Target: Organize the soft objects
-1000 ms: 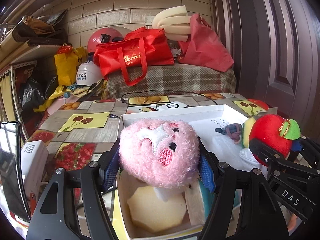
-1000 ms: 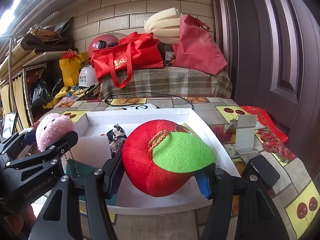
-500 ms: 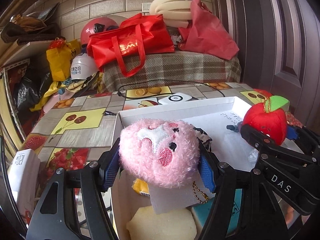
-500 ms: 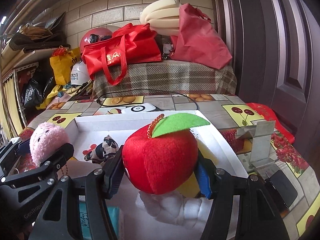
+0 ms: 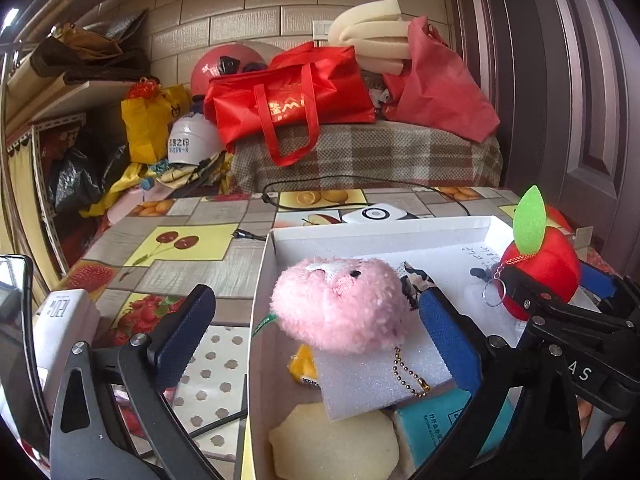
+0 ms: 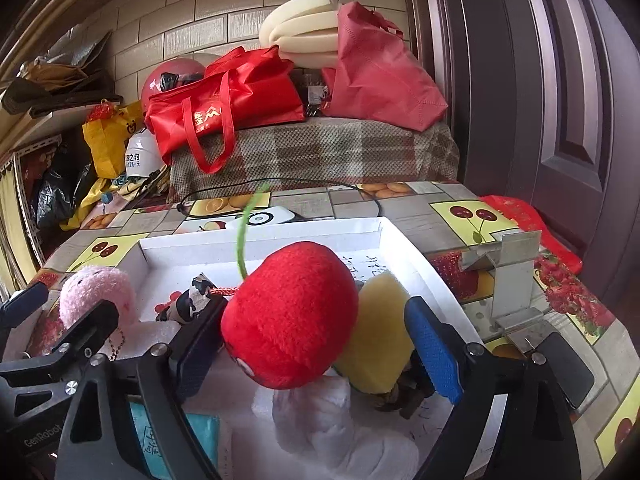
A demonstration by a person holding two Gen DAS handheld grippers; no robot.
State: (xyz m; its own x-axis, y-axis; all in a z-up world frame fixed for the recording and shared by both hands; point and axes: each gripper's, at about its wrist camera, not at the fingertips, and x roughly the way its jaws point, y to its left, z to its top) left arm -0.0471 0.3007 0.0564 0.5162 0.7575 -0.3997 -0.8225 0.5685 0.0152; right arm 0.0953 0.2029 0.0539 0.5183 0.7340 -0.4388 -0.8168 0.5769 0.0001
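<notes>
Tongs (image 5: pixel 316 328) spread, pink plush (image 5: pixel 340 304) inside box rim (image 5: pixel 260 300)

Far wall (image 5: pixel 248 4): pale rectangular tiles laid in brick pattern, dark grout lines. Right side: dark brown panelled door (image 5: pixel 580 92), vertical mouldings, reaching the table's far right corner. Left side: wooden shelf (image 5: pixel 60 96) with dark bags stacked on top; metal rack upright (image 5: pixel 40 184) beneath. Far centre: low furniture under a plaid cloth (image 5: pixel 372 156) in brown and grey checks. Near: table in a fruit-print cloth (image 5: pixel 188 240), cherries, strawberries and oranges in square panels. Light: bright source at the upper left edge (image 5: pixel 10 16); even daylight tone across the wall.
</notes>
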